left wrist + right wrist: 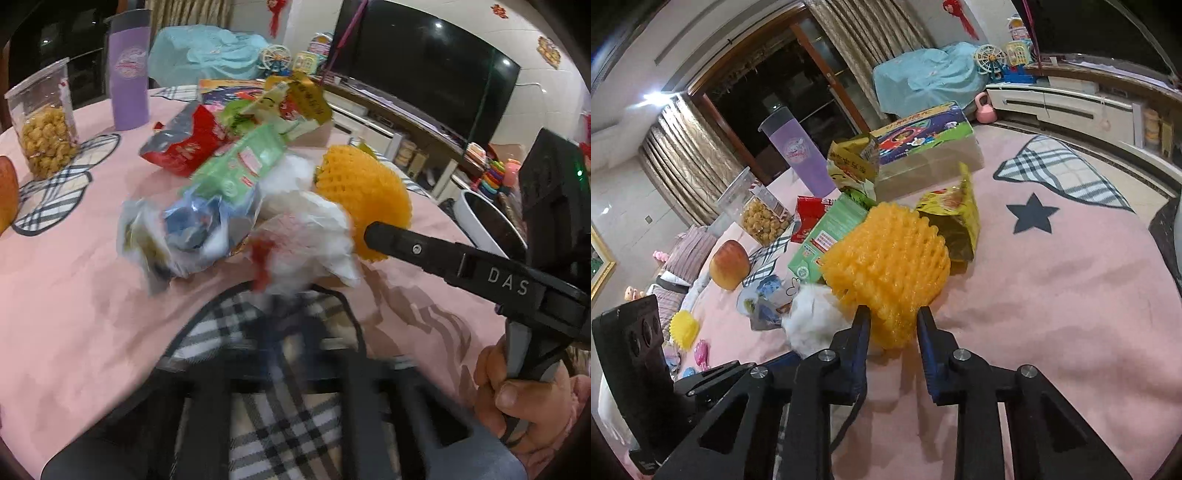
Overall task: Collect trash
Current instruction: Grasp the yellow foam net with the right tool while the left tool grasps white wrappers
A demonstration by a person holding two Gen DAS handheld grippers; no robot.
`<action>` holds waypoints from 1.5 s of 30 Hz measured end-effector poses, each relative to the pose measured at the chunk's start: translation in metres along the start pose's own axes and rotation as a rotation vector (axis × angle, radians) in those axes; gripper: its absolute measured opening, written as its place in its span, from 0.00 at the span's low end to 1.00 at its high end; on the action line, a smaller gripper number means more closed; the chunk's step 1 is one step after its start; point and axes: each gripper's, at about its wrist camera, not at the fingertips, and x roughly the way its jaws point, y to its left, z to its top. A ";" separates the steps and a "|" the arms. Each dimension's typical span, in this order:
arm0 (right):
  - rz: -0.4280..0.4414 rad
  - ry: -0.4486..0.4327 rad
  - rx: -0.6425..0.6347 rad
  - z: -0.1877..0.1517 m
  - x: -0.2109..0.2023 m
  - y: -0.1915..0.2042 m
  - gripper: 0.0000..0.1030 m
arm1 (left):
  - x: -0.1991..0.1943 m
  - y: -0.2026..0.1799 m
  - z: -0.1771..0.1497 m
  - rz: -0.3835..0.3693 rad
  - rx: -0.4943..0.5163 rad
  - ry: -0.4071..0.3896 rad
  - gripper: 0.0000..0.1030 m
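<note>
A heap of trash lies on the pink tablecloth (1052, 295). My right gripper (894, 322) is shut on the lower edge of an orange foam fruit net (890, 258); the left wrist view shows one of its fingers (413, 249) against that net (362, 188). My left gripper (275, 310) is blurred, with both fingers drawn together on the bottom of a white crumpled wad (306, 236) marked with red, beside the net (812, 314). Behind lie a green carton (240, 166), a red packet (184, 147), a clear-blue wrapper (184, 229) and yellow packets (953, 218).
At the back left stand a clear snack jar (44, 122) and a purple cup (129, 70). An apple (729, 264) and a colourful box (923, 136) sit on the table too. A white-rimmed bin (484, 221) stands past the table's right edge. A hand (517, 387) holds the right gripper.
</note>
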 end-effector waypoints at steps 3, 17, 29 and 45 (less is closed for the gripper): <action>0.004 0.004 0.019 -0.006 -0.007 -0.007 0.21 | -0.004 -0.003 -0.003 0.001 0.004 -0.013 0.01; -0.045 0.011 0.044 -0.040 -0.056 -0.029 0.28 | -0.033 0.007 -0.026 0.016 -0.067 -0.053 0.01; -0.121 -0.052 0.012 -0.033 -0.056 -0.009 0.78 | -0.040 0.037 -0.019 0.126 -0.130 -0.098 0.71; -0.184 -0.034 0.055 -0.028 -0.029 -0.018 0.35 | -0.009 0.041 -0.001 0.066 -0.113 -0.048 0.01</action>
